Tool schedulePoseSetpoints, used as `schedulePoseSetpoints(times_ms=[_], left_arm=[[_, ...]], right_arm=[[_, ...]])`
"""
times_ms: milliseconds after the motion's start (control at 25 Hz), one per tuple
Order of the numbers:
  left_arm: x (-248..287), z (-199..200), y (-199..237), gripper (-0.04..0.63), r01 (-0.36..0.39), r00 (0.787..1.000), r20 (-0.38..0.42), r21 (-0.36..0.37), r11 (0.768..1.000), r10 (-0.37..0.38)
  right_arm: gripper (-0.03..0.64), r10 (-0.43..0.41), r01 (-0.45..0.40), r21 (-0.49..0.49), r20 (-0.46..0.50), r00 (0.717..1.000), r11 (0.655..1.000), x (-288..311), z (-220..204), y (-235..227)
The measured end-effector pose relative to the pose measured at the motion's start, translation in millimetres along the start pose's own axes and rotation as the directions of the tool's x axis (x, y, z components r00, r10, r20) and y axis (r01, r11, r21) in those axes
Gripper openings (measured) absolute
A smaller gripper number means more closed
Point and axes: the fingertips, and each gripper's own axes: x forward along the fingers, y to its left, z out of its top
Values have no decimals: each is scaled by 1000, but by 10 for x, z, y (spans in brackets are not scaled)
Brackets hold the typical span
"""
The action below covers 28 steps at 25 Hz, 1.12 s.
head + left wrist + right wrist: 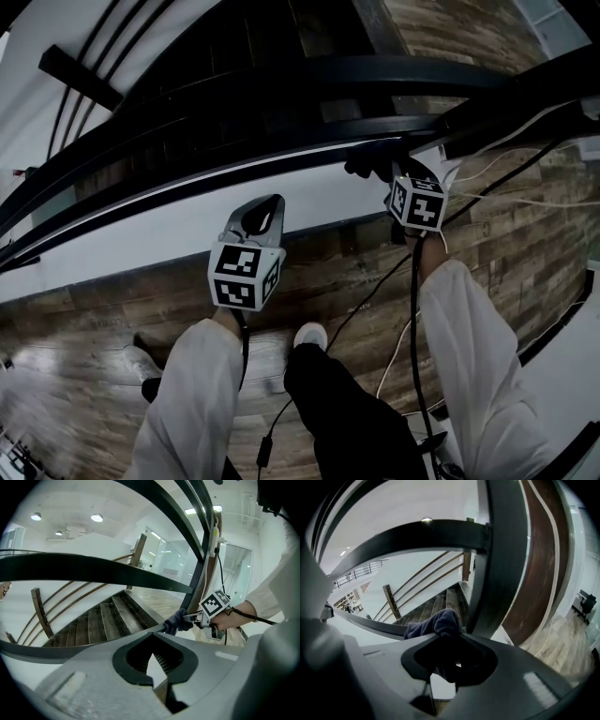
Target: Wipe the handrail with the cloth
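i'm pinching the dark cloth (440, 623) in my right tongs (446, 667), pressing it onto the handrail (370, 626) just beside the upright post (497, 573). my left tongs (157, 670) are hanging pressed together, gripping nothing.

Head view is dim and smeared by motion blur at lower left. Gripper views are bright from ceiling lights (97, 517), with strong fisheye bending and dark corners.

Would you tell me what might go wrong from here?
The cloth is only bunched in the fingers of the right gripper, so dragging it along the handrail might pull it loose. Cables trail across the floor beside the person's shoe, a possible trip hazard by the stairs.
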Motion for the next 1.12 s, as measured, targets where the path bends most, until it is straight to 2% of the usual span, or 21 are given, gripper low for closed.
schedulePoseSetpoints(times_ms=[200, 320, 480, 600, 880, 1120], left_arm=[[-385, 213, 35, 0, -5, 1000, 11, 18, 1000, 4], [-745, 339, 99, 0, -20, 1000, 3, 12, 1000, 20], [-1246, 570, 287, 0, -45, 999, 9, 2, 999, 45], [-1652, 786, 413, 0, -58, 998, 18, -4, 998, 58], [-2664, 1389, 586, 0, -53, 996, 67, 4, 999, 53], [-3683, 1890, 823, 0, -95, 991, 96, 14, 995, 94]], right_arm=[[81, 87, -83, -89, 41, 995, 993, -390, 334, 671], [81, 143, -137, -105, 52, 988, 985, -754, 468, 1097], [80, 160, -156, -74, 46, 986, 985, -1161, 577, 1494], [80, 163, -159, -92, 34, 986, 983, -1510, 649, 1764], [80, 210, -177, -271, 98, 973, 946, -2510, 1320, 2608], [80, 268, -233, -238, 129, 955, 943, -3445, 1855, 3337]])
